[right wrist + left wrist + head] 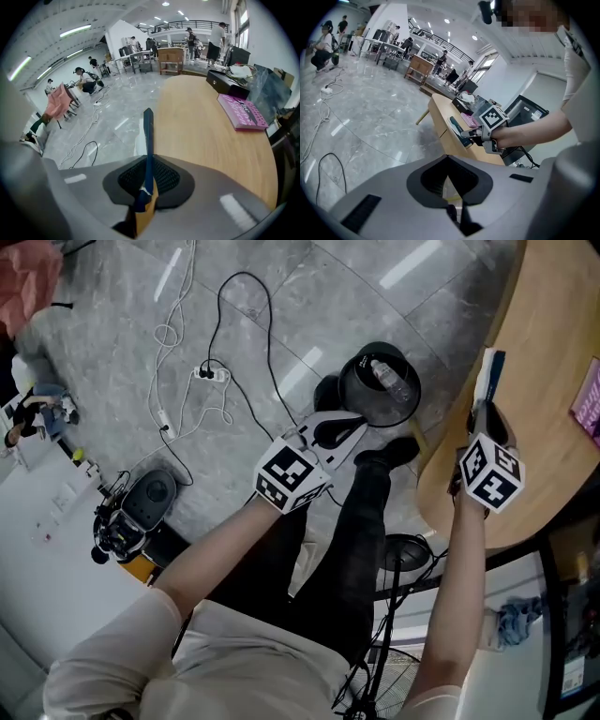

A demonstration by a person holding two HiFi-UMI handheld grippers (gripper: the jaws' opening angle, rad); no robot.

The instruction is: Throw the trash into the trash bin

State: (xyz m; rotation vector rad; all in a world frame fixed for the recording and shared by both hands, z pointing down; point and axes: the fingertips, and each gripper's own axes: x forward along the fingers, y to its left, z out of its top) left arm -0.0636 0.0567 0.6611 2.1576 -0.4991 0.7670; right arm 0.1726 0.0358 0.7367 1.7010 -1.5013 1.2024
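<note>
— One piece of trash in hand, not yet dropped. Right gripper (487, 423): fingers clamped on a flat dark-blue wrapper (489, 371), held edge-on and sticking up past the tips.

— Where, measured against the trash bin (380, 390)?

— Above the near edge of the wooden surface (544, 352), well apart from the bin. Bin down on the floor (281, 296), off the surface's edge, between the two grippers in the head view.

— Anything inside it so far?

— Yes, a clear plastic bottle (392, 379), lying in the bin. Task partly done, by the look of it.

— And the left gripper (352, 426)?

— Fingers drawn together, or very nearly, with nothing between them. Hovering near the bin's rim, on the side towards the person. No share in carrying the wrapper.

— What remains?

— Carry the wrapper across to a spot over the bin's mouth, spread the fingers, let it fall. For this piece, probably about midway: lifted and gripped, not delivered.

— More trash waiting on the surface?

— Hard to tell. Only a pink book (241, 112) and a dark box (225, 83) further back, not obviously trash. Nothing loose near the edge in the right gripper view.
</note>
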